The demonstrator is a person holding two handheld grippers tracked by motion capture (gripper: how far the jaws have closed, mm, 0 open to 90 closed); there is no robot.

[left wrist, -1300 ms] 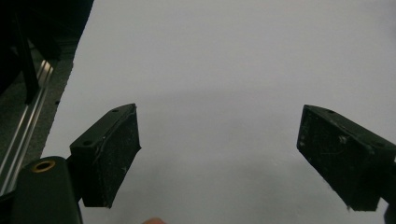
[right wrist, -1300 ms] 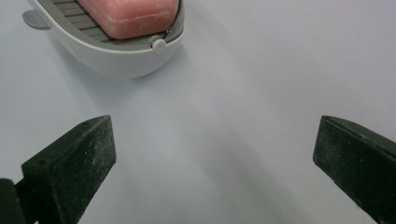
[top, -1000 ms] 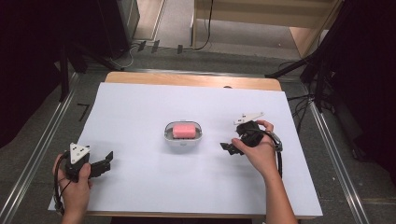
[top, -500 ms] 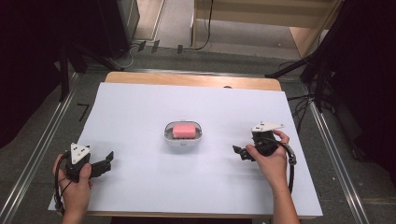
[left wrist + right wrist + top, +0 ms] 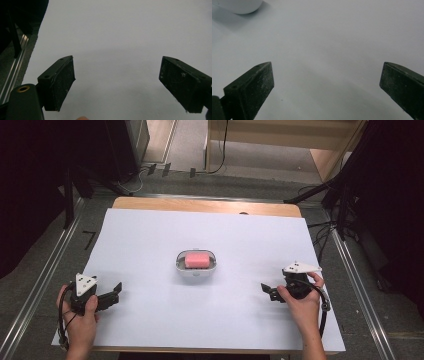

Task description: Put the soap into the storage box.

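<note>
**Inspector:** In the high view your left gripper (image 5: 116, 290) sat at the near left corner of the white sheet (image 5: 150, 240), and your right gripper (image 5: 267, 290) near the right edge, both well apart from the white dish (image 5: 196, 268) at the centre. The dish held a pink block (image 5: 197, 260).

**Operator:** Were the jaws apart?

**Inspector:** The high view was too small to settle that. The left gripper view did: your left gripper (image 5: 117, 82) had its jaws spread wide, with bare sheet (image 5: 120, 37) between them and nothing held. The right gripper view showed the same for your right gripper (image 5: 327, 90), jaws wide and empty.

**Operator:** Did either gripper camera catch the dish?

**Inspector:** Yours on the right did, a curved white edge of the dish (image 5: 239, 6) at the top left corner. The pink block could not be made out there. The left gripper view instead took in the metal rail (image 5: 12, 72) beside the sheet.
</note>
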